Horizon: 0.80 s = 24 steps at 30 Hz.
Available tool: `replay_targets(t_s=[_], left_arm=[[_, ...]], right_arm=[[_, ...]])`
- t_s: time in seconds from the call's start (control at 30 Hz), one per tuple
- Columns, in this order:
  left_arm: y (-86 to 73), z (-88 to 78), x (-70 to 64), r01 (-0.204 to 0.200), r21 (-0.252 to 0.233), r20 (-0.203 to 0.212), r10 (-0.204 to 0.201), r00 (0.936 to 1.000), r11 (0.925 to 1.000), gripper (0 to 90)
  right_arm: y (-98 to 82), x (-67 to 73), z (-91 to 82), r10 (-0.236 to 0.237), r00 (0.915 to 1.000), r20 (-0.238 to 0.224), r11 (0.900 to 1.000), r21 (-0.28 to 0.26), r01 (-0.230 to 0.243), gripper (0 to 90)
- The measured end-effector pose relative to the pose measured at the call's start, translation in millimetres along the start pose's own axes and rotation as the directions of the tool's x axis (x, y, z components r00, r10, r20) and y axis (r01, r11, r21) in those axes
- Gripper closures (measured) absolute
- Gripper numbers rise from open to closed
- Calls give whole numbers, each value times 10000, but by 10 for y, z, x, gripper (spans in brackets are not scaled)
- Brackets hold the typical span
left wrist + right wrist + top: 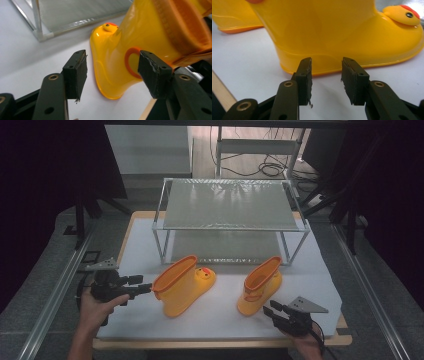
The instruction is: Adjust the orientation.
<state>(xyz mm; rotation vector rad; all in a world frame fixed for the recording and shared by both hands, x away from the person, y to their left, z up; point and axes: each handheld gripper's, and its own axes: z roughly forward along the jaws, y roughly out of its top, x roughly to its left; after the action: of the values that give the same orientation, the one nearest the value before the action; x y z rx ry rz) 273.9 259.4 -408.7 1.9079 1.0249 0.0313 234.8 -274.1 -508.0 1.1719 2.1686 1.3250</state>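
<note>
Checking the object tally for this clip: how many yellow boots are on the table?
2. The left boot stands by the left gripper; the right boot stands near the right gripper.

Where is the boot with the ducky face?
In the high view, the duck-face boot stands on the white table, left of the other yellow boot, in front of the metal rack.

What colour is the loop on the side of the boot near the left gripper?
Orange, on the yellow boot; the loop shows best in the left gripper view.
</note>
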Motion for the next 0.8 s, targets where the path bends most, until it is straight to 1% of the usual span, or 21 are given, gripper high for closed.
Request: replay_targets(t_s=[0.03,0.17,0.3,0.37,0.4,0.43,0.5,0.57,0.63,0.7,0.73,0.77,0.8], left_arm=[[9,0,3,9,51,4,-9,10000,10000,409],[46,29,42,-5,593,48,2,10000,9982,411],[73,44,74,-59,1139,109,47,9999,9935,411],[88,41,83,-83,1303,280,47,9996,9914,410],[99,38,91,-103,1400,503,33,9987,9901,410],[115,32,104,-119,1447,846,-4,9964,9894,408],[140,17,120,-75,1462,1346,-124,9908,9892,405],[183,-11,113,-245,1594,1700,-30,9854,9869,403],[239,-48,97,-552,1770,2072,176,9781,9827,403],[302,-85,77,-826,1959,2441,330,9692,9771,402],[345,-109,60,-1012,2105,2525,459,9665,9723,401],[371,-121,43,-1077,2178,2538,503,9660,9700,401],[408,-140,23,-1239,2308,2596,616,9637,9651,400]], right_arm=[[-2,-9,0,14,10000,20,10000,-10,-14,594],[-3,-24,-2,50,10000,49,10000,3,-50,592],[-5,-26,3,11,10000,62,10000,36,-11,592],[-7,-22,13,18,10000,43,10000,41,-18,591],[-8,-23,16,2,10000,39,10000,58,-2,591],[-8,-22,17,-11,10000,48,10000,76,11,591],[-8,-21,17,-37,10000,43,9999,104,37,591],[-8,-20,15,-37,10000,43,9999,109,37,591],[-9,-22,15,-35,10000,48,10000,89,35,591],[-9,-24,16,-16,10000,45,10000,75,16,591],[-9,-25,16,-25,10000,46,10000,79,24,591],[-9,-25,16,-16,10000,44,10000,76,16,591],[-8,-24,15,-16,10000,43,10000,71,16,591]])
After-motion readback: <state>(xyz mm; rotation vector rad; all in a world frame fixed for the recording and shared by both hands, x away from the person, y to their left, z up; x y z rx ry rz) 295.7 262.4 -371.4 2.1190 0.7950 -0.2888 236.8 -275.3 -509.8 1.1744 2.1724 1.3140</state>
